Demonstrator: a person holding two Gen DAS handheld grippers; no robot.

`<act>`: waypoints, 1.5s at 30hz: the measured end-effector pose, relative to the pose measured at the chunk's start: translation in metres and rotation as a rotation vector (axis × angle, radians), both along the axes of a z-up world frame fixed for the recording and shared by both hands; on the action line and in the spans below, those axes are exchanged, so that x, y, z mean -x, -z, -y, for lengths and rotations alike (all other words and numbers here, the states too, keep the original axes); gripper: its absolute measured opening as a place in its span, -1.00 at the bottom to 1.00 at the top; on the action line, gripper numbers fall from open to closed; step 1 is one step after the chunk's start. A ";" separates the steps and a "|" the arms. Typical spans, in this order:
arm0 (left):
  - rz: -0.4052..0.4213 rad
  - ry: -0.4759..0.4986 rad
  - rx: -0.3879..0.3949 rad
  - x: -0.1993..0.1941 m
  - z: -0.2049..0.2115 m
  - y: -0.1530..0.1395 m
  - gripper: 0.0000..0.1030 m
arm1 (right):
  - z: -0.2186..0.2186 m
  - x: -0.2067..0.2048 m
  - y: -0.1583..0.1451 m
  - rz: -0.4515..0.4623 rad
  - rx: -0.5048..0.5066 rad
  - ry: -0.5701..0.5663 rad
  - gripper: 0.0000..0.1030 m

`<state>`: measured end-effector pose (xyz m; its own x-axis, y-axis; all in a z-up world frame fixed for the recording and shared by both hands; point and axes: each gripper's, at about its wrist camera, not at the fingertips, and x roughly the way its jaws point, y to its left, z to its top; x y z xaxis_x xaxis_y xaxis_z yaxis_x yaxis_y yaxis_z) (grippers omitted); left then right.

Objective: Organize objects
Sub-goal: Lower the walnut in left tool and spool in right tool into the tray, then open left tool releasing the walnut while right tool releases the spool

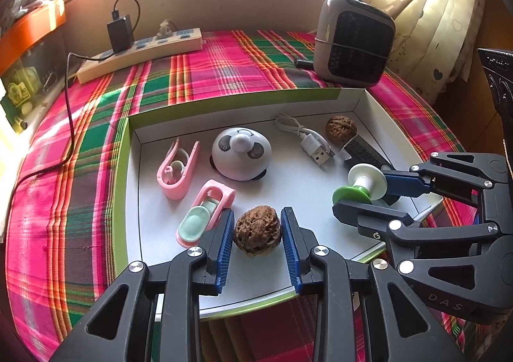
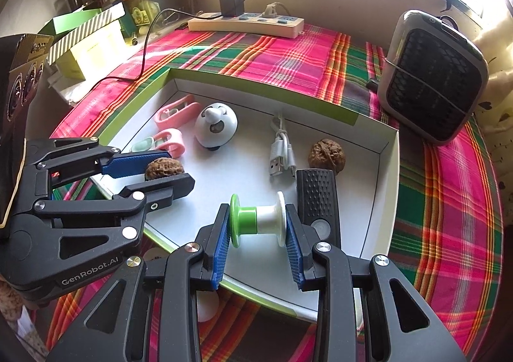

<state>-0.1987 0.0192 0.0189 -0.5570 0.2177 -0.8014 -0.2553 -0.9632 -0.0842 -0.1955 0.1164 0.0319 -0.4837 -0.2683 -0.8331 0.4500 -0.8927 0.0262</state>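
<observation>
My left gripper (image 1: 257, 233) is shut on a brown walnut (image 1: 258, 230), held over the near part of the white tray (image 1: 288, 189); the same gripper (image 2: 166, 168) and walnut (image 2: 164, 168) show at the left in the right wrist view. My right gripper (image 2: 258, 222) is shut on a green and white spool (image 2: 258, 220) by its two end discs, over the tray's (image 2: 243, 169) near edge. From the left wrist camera, that gripper (image 1: 362, 190) and spool (image 1: 360, 187) are at the right. A second walnut (image 1: 340, 128) (image 2: 327, 155) lies in the tray.
In the tray lie two pink clips (image 1: 178, 166) (image 1: 205, 211), a panda-faced dome (image 1: 240, 153), a white USB cable (image 1: 307, 140) and a black ribbed handle (image 2: 317, 201). On the plaid cloth (image 1: 208, 73) stand a power strip (image 1: 141, 52) with charger and a grey fan heater (image 1: 352, 41).
</observation>
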 end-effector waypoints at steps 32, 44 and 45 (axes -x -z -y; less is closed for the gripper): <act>0.015 -0.002 -0.010 0.000 0.001 0.001 -0.44 | 0.010 0.008 0.001 0.068 -0.063 -0.011 -0.34; 0.011 -0.010 -0.014 -0.003 0.007 -0.001 -0.38 | 0.008 0.005 0.001 0.081 -0.053 0.004 -0.18; 0.011 -0.011 -0.013 -0.004 0.007 -0.001 -0.38 | 0.009 0.004 0.000 0.078 -0.055 0.006 -0.17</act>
